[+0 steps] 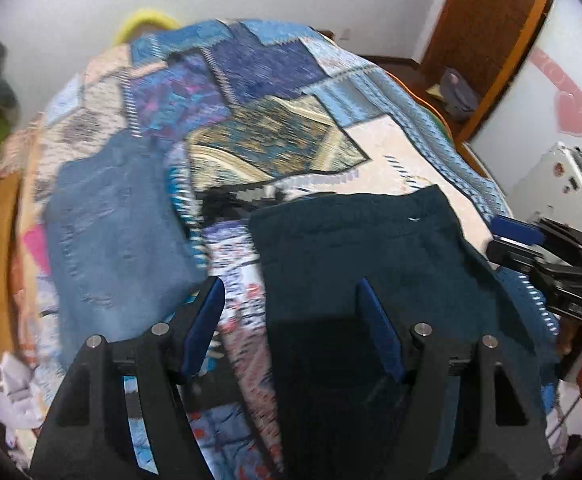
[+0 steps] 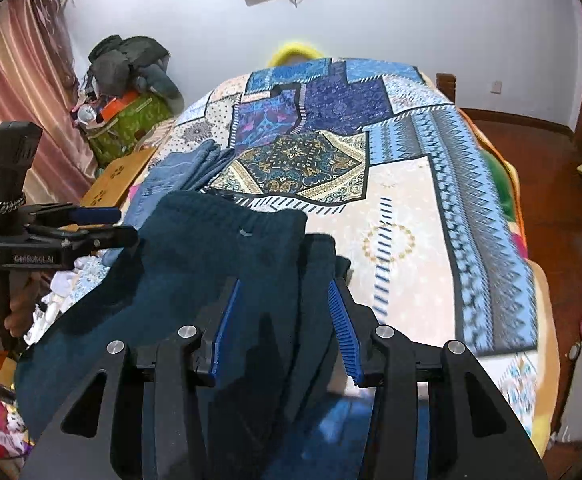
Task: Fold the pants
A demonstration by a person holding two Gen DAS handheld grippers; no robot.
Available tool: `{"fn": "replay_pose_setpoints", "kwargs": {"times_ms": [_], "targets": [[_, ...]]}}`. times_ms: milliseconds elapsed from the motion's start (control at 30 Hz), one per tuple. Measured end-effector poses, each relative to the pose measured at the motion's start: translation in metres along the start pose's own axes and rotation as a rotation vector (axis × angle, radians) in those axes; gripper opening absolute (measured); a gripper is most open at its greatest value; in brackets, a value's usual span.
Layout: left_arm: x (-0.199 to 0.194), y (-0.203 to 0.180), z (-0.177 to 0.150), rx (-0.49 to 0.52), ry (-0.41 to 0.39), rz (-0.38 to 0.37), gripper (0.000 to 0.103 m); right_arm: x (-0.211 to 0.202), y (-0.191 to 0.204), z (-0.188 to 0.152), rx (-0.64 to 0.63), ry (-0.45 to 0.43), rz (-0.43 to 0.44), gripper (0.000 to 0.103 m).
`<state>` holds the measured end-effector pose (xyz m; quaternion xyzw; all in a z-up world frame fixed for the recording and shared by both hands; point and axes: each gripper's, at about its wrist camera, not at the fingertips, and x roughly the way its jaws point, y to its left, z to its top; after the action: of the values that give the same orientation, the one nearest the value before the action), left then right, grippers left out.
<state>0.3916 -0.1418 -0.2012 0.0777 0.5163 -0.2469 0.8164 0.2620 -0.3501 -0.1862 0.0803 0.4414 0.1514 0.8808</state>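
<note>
Dark teal pants [image 1: 363,248] lie on the patterned bedspread [image 1: 275,92], waistband toward the far side, and hang over the near edge of the bed. My left gripper [image 1: 291,292] is open above their left edge, holding nothing. My right gripper [image 2: 285,292] is open with folds of the same pants [image 2: 219,248] lying between its fingers, not clamped. The right gripper also shows in the left wrist view [image 1: 507,236] at the pants' right edge. The left gripper shows in the right wrist view [image 2: 119,224], open.
Folded blue jeans [image 1: 119,220] lie on the bed to the left of the pants, also in the right wrist view [image 2: 187,172]. A wooden stool [image 2: 119,176] and a heap of bags [image 2: 131,92] stand left of the bed. Wooden floor [image 2: 547,184] lies to the right.
</note>
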Motion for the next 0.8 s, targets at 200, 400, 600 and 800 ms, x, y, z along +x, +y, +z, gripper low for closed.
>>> {"fn": "replay_pose_setpoints", "kwargs": {"times_ms": [200, 400, 600, 800], "targets": [[0.019, -0.009, 0.005, 0.044, 0.003, -0.034, 0.038, 0.028, -0.001, 0.009, -0.018, 0.056, 0.022, 0.031], [0.03, -0.002, 0.007, 0.054, 0.009, 0.034, 0.026, 0.041, -0.001, 0.006, -0.072, 0.069, -0.018, 0.012], [0.043, 0.014, 0.005, 0.001, 0.03, 0.053, 0.026, 0.045, 0.0, 0.001, -0.1, 0.074, -0.063, 0.011], [0.016, 0.004, 0.004, 0.04, -0.02, 0.112, 0.025, 0.021, 0.007, 0.004, -0.123, 0.054, -0.09, 0.012]]}}
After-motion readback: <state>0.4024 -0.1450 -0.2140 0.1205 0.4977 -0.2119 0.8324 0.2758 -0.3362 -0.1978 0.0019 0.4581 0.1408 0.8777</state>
